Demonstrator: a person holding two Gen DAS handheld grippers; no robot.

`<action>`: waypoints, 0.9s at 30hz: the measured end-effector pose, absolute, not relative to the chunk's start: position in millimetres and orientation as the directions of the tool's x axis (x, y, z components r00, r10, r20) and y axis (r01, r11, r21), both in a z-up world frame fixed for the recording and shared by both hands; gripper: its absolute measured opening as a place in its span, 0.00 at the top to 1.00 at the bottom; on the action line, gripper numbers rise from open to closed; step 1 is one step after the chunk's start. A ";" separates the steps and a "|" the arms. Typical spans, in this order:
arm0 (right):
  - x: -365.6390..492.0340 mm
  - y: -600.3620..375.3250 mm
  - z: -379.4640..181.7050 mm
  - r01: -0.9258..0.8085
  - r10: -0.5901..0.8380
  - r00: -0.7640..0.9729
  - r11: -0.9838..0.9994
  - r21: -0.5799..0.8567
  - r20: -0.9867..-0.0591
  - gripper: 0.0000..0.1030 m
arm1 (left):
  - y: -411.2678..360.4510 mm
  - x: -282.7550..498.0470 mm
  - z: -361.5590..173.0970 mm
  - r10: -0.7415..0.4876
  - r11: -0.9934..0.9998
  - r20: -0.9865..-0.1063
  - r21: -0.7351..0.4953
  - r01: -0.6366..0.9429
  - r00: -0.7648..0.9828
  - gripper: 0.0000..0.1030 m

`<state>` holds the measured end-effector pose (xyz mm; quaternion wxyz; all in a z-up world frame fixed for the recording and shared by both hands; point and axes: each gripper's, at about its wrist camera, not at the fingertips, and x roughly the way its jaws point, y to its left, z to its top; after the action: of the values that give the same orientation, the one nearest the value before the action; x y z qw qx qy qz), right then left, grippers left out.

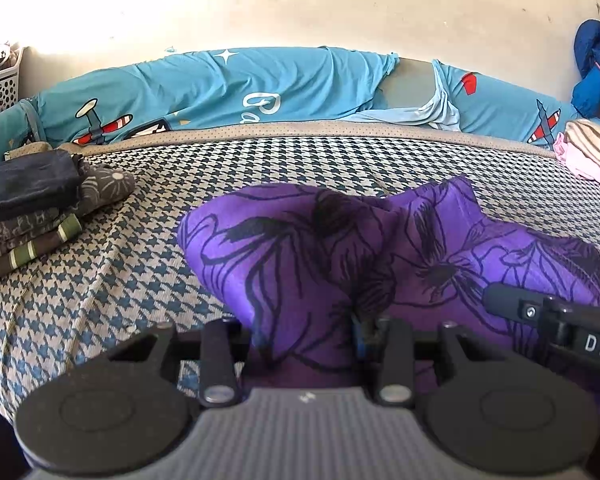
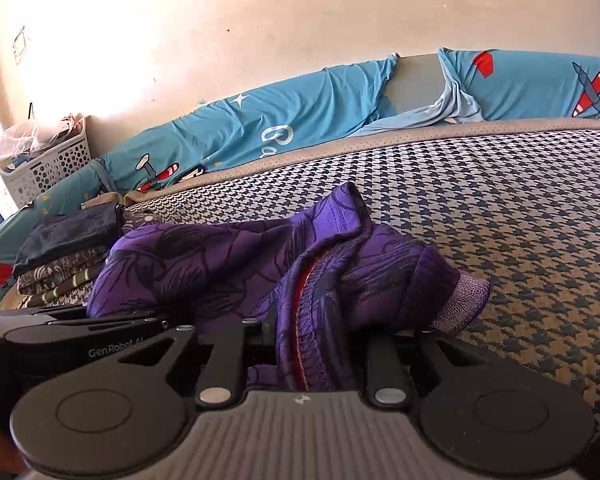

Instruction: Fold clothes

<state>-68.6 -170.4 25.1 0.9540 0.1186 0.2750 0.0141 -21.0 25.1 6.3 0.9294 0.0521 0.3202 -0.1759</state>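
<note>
A purple garment [image 1: 340,248] printed with dark flower outlines lies bunched on the houndstooth bed cover [image 1: 120,264], and everything else is placed from it here.

Far to its left, at the corner of the bed, a white perforated basket [image 2: 48,168] stands against the wall. Nearer, still left of the garment and apart from it, sits a stack of folded clothes [image 1: 32,208]: a dark navy piece on top, grey patterned pieces under it, and an olive striped one at the bottom.

The left gripper [image 1: 308,340] holds the garment's near left part. Purple cloth fills the gap between its jaws and bulges up over them, so the jaws are closed on the fabric. In the right wrist view this gripper shows as a black body [image 2: 72,332] touching the garment's left edge.

The right gripper [image 2: 316,344] holds the garment's right part. A gathered fold with a red-stitched seam runs down between its jaws, which are clamped on it. A pale mesh hem sticks out just right of that fold. In the left wrist view one black arm of this gripper lies against the cloth.

Behind the garment, along the wall, lies a blue bedsheet [image 1: 228,88] with aeroplane prints. To the garment's far right, at the bed's edge, rests a pink and beige pile of clothes [image 1: 588,152], with a blue jacket [image 1: 596,72] beyond it.
</note>
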 end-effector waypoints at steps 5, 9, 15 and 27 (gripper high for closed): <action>-68.0 -170.7 23.8 0.039 0.092 0.847 0.971 0.234 -0.524 0.79 | 24.3 -22.1 6.5 -0.291 0.933 -0.613 -0.011 0.361 0.735 0.65; -67.4 -171.2 22.9 0.041 0.092 0.846 0.971 0.235 -0.525 0.79 | 24.3 -22.8 5.9 -0.290 0.932 -0.610 -0.005 0.362 0.737 0.65; -66.9 -170.5 22.3 0.041 0.092 0.845 0.971 0.235 -0.526 0.79 | 24.7 -22.2 5.6 -0.287 0.932 -0.611 -0.002 0.361 0.738 0.65; -67.2 -167.8 22.4 0.043 0.092 0.843 0.971 0.237 -0.530 0.79 | 28.4 -24.5 6.5 -0.284 0.936 -0.609 -0.009 0.352 0.740 0.65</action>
<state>-67.2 -167.8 22.4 0.9524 0.1205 0.2797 0.0128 -24.5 28.4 6.5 0.9312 0.0532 0.3175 -0.1708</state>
